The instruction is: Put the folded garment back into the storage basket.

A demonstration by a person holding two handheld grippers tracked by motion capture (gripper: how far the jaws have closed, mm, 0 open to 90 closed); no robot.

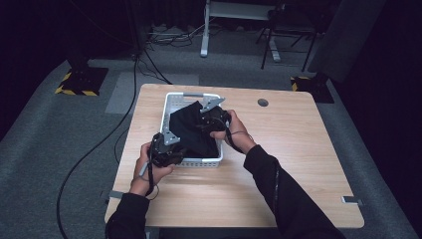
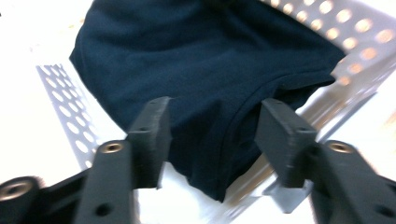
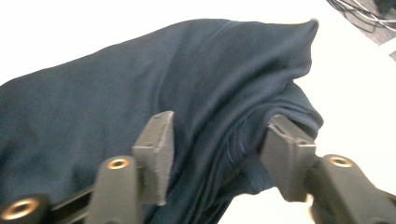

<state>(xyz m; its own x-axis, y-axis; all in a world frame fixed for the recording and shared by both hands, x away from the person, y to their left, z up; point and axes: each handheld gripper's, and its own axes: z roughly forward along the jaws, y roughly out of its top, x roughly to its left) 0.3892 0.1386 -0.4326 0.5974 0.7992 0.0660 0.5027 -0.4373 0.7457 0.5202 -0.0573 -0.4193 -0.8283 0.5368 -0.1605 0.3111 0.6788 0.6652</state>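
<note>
Landmark: white perforated basket (image 1: 171, 102), set on the left half of a wood-grain table (image 1: 278, 169).

Nearest the person:
- Left gripper (image 1: 166, 149), held by a hand at the basket's near left corner. In the left gripper view its jaws stand apart, pads clear of the cloth, a hanging fold of garment between them.
- Right gripper (image 1: 211, 119), held by a hand over the basket's right side. In the right gripper view its jaws stand apart astride a bunched fold of cloth; the left pad lies against the fabric, but no pinch shows.
- Both forearms in dark sleeves.

In the basket:
- Dark navy garment (image 1: 191, 129), knit, crumpled, heaped inside and lapping over the basket's near wall (image 2: 70, 121). Stitched hem visible in the right gripper view. No label, brand or print readable.

Beyond the basket:
- Round cable port (image 1: 263, 102) in the table top, right of the basket's far end.

Farther off:
- Grey carpet floor (image 1: 45, 139); a black cable (image 1: 99, 139) running across it left of the table.
- Yellow-and-black striped base plates (image 1: 82, 82) at far left and far right.
- White desk leg (image 1: 205, 30) and a black chair frame (image 1: 288, 40) at the back; surroundings dark.
</note>
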